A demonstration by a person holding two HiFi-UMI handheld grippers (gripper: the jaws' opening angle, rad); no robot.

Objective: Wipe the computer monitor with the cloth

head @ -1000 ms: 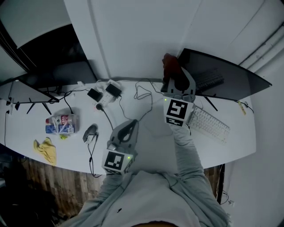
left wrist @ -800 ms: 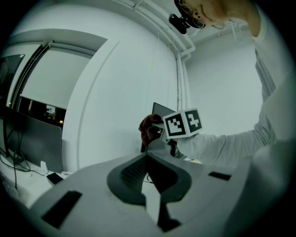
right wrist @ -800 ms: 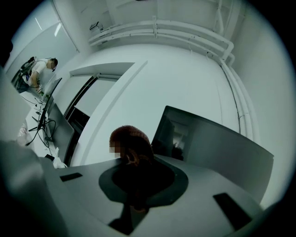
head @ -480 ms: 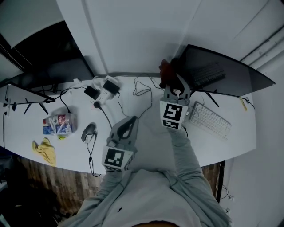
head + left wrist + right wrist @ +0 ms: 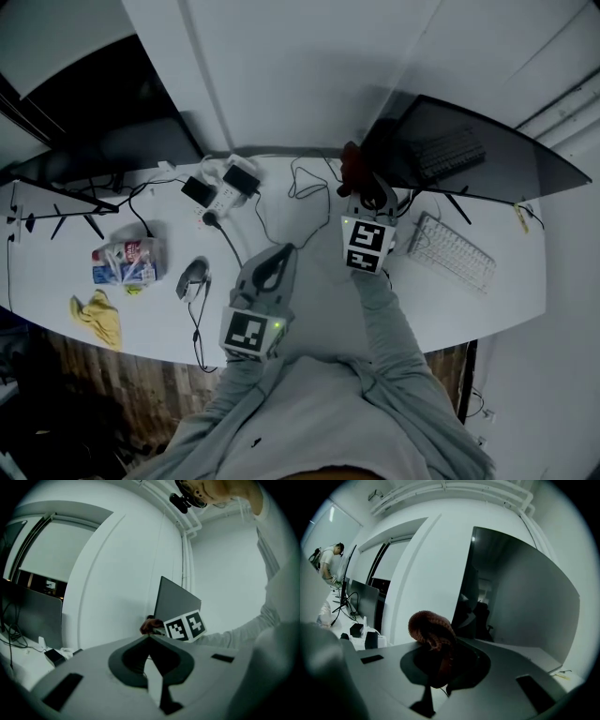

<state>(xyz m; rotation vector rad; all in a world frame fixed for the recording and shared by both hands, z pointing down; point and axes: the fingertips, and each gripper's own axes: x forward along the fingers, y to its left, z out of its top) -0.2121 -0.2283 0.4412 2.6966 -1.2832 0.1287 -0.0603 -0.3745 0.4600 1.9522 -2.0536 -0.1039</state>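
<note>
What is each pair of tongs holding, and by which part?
Right tongs pinch the reddish-brown cloth by its lower folds, a bunch bulging above the tips. Left tongs are shut, empty.

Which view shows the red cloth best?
Right gripper view: the cloth sits close at centre, bunched and clamped by the right gripper. Head view shows only a small red patch at the monitor's left edge. Left gripper view shows a tiny dark sliver, far off.

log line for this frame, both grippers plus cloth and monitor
right gripper: shut on reddish-brown knitted cloth | cloth: raised by edge of dark curved monitor, contact unclear | left gripper: shut, empty
</note>
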